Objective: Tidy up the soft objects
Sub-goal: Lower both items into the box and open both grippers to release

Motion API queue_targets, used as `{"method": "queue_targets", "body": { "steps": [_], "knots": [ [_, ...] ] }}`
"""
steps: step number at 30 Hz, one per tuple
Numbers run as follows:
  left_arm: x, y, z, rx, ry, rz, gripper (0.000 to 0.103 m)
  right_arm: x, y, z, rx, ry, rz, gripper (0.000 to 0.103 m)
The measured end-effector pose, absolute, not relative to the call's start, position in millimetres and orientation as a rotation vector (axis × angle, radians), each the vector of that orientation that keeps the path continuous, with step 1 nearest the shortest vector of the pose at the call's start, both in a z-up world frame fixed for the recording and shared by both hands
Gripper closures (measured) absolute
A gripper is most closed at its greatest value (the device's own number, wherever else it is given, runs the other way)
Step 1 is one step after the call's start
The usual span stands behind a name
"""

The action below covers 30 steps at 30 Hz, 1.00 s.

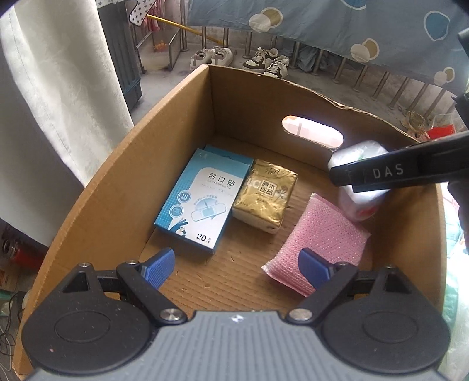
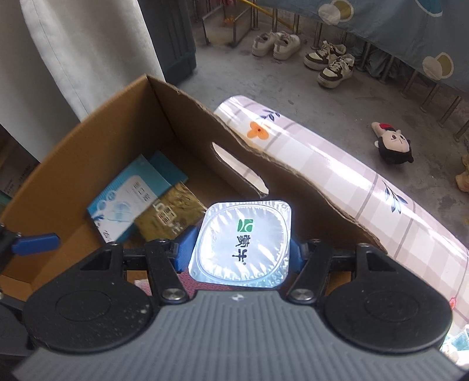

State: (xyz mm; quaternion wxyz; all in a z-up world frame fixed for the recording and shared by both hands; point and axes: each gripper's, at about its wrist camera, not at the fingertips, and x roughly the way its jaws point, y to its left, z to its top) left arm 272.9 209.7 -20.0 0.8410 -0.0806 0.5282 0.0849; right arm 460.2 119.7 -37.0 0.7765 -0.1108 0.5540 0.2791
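A cardboard box [image 1: 123,164] holds a blue plaster carton [image 1: 202,196], a gold tissue pack [image 1: 265,197] and a pink sponge cloth [image 1: 325,237]. My left gripper [image 1: 237,268] is open and empty, low over the box's near floor. My right gripper [image 2: 239,249] is shut on a foil-lidded white cup [image 2: 241,241], held above the box's right side. In the left wrist view the cup [image 1: 359,178] and a black right finger [image 1: 395,171] hang over the pink cloth's far end. The box [image 2: 96,140], carton [image 2: 132,190] and gold pack [image 2: 173,214] show below the cup.
The box stands on a table with a floral plaid cloth [image 2: 337,175]. On the concrete floor beyond are sneakers [image 2: 304,52] and a plush doll [image 2: 394,145]. A white curtain [image 1: 49,88] hangs at left. A patterned blue sheet [image 1: 351,26] hangs behind.
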Motion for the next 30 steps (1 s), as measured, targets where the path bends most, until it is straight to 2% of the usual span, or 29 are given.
{"method": "queue_targets", "body": {
  "steps": [4,21,26,30],
  "knots": [
    [271.9,210.2,-20.6,-0.175,1.116,0.18,0.011,458.0,123.7,-35.0,-0.289,1.157,0.587,0.039],
    [244.9,217.1,4.1,-0.195,1.059,0.22,0.011,429.9,96.6,15.4,-0.209,1.145,0.675,0.038],
    [221.3,235.9,20.0,-0.22,1.029,0.246,0.011,407.5,89.9,30.0,-0.182,1.214,0.799,0.038],
    [199.8,252.5,32.6,-0.246,0.997,0.269,0.011,377.6,103.4,26.5,-0.207,1.36,0.962,0.038]
  ]
}}
